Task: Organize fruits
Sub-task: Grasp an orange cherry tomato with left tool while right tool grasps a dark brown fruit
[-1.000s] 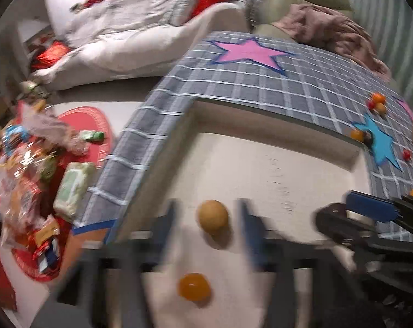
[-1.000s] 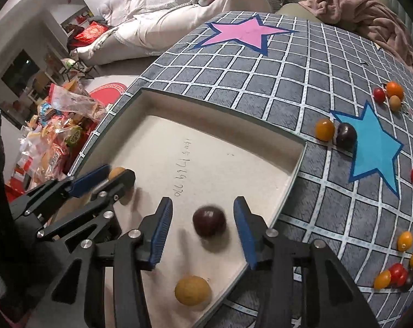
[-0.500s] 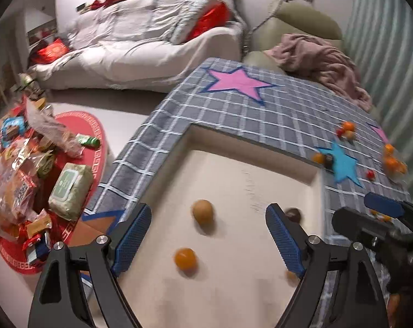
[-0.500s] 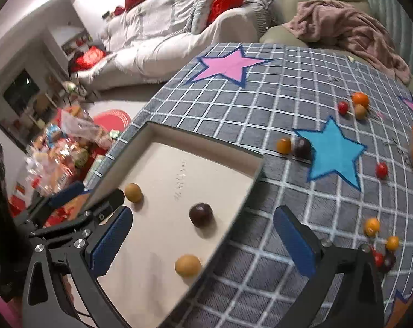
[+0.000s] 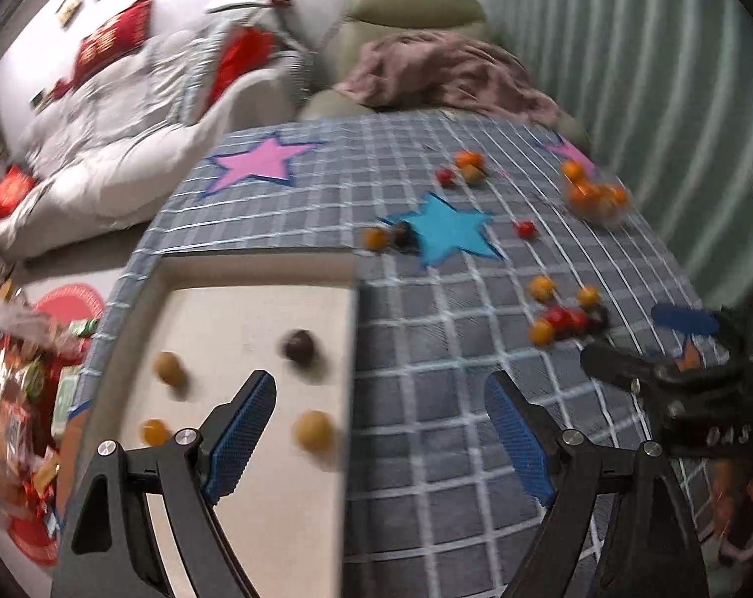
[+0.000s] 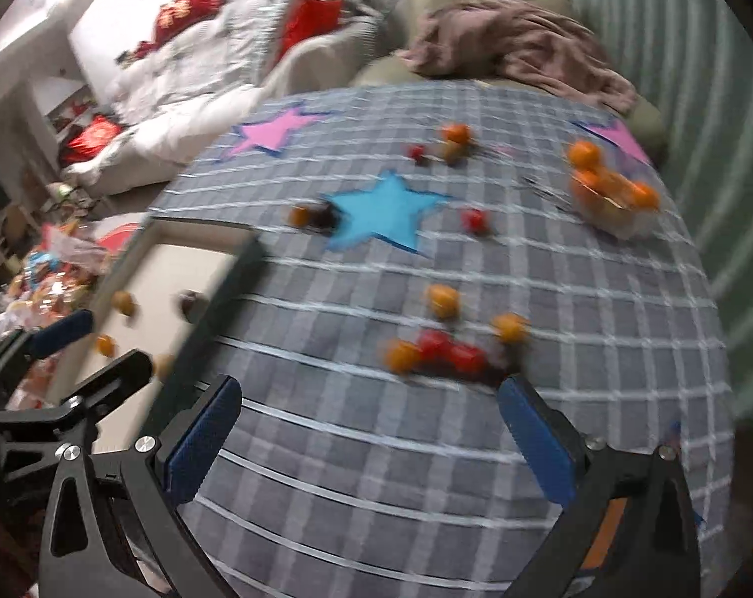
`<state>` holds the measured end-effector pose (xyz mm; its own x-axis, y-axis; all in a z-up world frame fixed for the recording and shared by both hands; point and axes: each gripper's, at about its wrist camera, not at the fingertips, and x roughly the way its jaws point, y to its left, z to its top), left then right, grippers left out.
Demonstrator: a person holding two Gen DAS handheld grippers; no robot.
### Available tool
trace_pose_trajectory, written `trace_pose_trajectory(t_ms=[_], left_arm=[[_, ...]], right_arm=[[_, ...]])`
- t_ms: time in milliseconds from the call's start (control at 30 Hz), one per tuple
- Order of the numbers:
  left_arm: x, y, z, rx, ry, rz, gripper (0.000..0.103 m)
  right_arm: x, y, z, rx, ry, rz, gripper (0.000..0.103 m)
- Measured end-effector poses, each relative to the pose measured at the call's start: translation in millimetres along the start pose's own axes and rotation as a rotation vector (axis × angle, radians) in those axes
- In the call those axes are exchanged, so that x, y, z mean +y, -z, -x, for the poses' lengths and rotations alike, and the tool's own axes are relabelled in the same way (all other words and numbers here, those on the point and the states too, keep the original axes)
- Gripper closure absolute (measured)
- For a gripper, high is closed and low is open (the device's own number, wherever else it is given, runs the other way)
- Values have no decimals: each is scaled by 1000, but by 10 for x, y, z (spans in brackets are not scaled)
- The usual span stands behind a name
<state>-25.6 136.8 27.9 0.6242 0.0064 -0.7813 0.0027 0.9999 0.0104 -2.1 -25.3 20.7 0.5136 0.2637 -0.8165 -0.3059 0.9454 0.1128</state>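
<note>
Both pairs of jaws are standing wide apart with nothing between them. Left gripper (image 5: 381, 428) is hanging over the edge of the recessed tray (image 5: 256, 274), where a dark fruit (image 5: 298, 345) and a tan fruit (image 5: 314, 429) are lying by its left finger. Right gripper (image 6: 371, 428) is hovering above the checked cloth (image 6: 376, 488), a cluster of red and orange fruits (image 6: 446, 351) lying just ahead.

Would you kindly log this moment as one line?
left gripper: open, empty | right gripper: open, empty | tray: four fruits | nearest loose fruit cluster: on cloth, untouched
</note>
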Motion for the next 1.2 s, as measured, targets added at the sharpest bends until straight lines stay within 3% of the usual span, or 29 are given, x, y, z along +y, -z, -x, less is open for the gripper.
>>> trace_pose_trajectory(t_ms=[300,733,833,967,1133,1200], left_arm=[[-597,88,-403,73,-35,-125,16],[-818,-74,-824,77,-65,-174,16],[-866,-103,-889,73,-59,-198,16],[-982,-143,-940,60,-40,-237,16],[-1115,-180,-1010,56,-26,-274,16],[-1121,-197,-1023,52,-12,-261,20]], right_arm=[[-638,260,-185,55,67,-80,0],[-759,130,-489,64,48,-54,3],[-736,69,-520,55,42,-8,12],[-670,-10,-555,52,11,53,34],[-580,-52,-583,48,-24,99,46],[-566,-50,-563,42,-48,94,65]])
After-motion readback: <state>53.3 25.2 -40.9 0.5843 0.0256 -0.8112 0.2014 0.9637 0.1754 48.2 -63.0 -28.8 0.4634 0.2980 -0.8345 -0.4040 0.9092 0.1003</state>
